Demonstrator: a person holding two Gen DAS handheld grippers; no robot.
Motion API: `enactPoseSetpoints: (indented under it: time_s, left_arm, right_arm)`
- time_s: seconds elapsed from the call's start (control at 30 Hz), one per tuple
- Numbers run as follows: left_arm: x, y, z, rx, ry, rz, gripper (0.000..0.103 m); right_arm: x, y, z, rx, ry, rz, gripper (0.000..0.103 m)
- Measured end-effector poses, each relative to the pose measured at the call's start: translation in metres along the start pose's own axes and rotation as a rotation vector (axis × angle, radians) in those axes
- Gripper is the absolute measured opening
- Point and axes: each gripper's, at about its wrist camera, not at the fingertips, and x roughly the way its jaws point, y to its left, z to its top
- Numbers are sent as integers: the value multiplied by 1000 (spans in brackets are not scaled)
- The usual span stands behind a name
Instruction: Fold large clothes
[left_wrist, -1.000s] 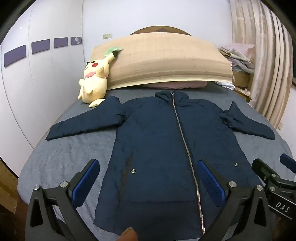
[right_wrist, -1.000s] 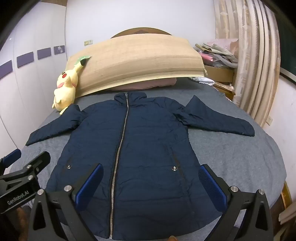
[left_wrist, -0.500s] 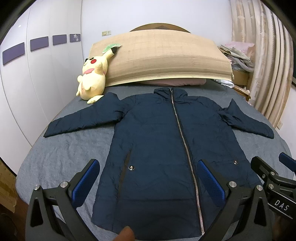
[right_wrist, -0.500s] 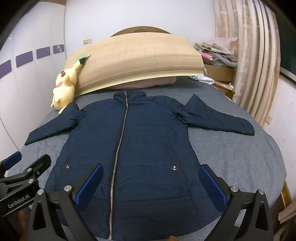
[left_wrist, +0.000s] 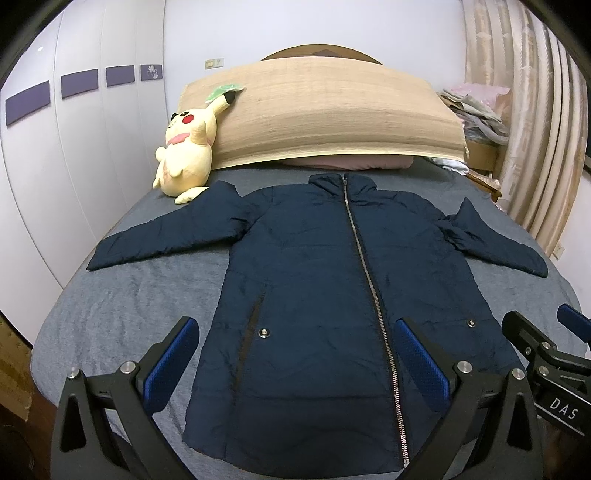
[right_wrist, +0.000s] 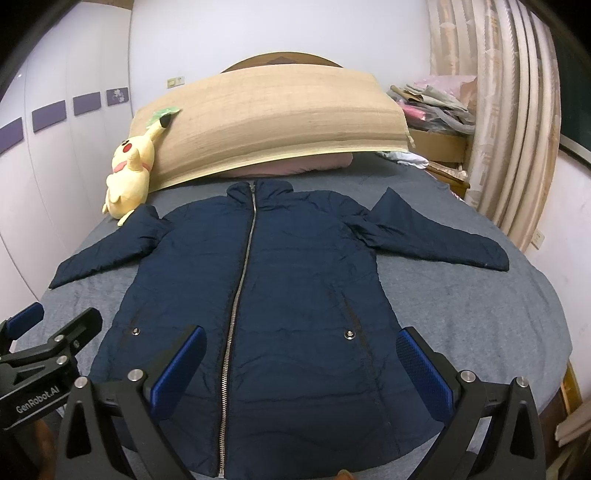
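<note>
A navy zip-up coat lies flat and face up on the grey bed, collar toward the headboard, both sleeves spread out to the sides. It also shows in the right wrist view. My left gripper is open and empty, held above the coat's lower left part near the hem. My right gripper is open and empty above the coat's lower right part. The right gripper also shows at the right edge of the left wrist view. The left gripper also shows at the left edge of the right wrist view.
A yellow plush toy leans at the head of the bed by the left sleeve. A tan mat covers a pink pillow. The grey bed sheet lies around the coat. Piled clothes and curtains stand at the right.
Both grippers have moved back and up a little, so the coat sits slightly higher and farther in both views. The coat has not moved. Both grippers stay open.
</note>
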Motion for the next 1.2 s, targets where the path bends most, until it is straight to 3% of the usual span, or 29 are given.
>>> enactPoseSetpoints:
  time_s: [1.2]
  left_arm:
    - [5, 0, 0, 17, 16, -3, 103]
  right_arm:
    - [2, 1, 0, 0, 1, 0, 103]
